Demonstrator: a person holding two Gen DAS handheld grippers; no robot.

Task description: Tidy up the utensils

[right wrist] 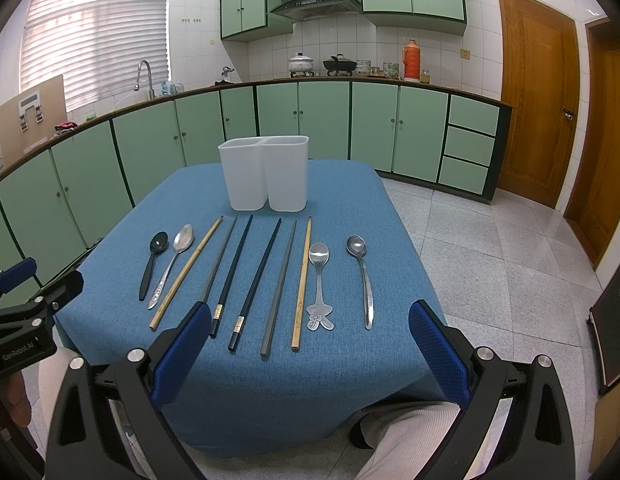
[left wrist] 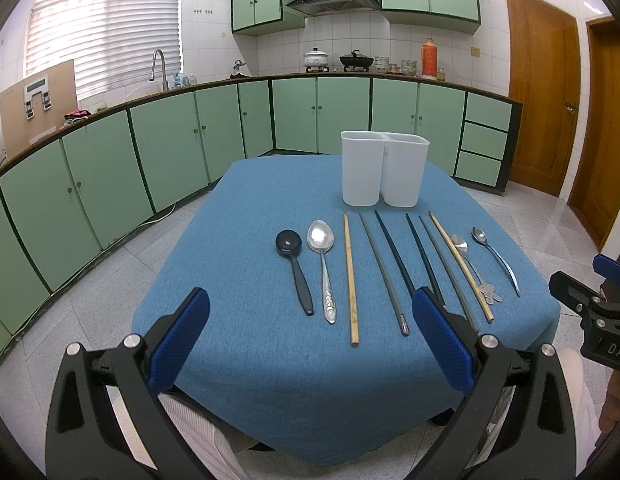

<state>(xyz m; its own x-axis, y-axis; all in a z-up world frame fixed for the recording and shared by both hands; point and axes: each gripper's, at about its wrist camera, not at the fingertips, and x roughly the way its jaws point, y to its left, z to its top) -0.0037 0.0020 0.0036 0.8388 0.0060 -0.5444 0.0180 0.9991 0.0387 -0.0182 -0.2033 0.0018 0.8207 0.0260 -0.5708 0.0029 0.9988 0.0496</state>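
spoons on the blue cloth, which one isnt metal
The black spoon at the far left end of the row. It is matte black all over, while the other three spoons, beside it and at the right end, are shiny silver metal.

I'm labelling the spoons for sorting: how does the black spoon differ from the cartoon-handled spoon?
The black spoon is dark and matte; the cartoon-handled spoon is shiny metal. The black spoon's handle is plain, while the other's ends in a cut-out figure. The black spoon lies at the row's left end; the other lies right of the chopsticks. Both lie flat on the blue cloth, bowls toward the white holder.
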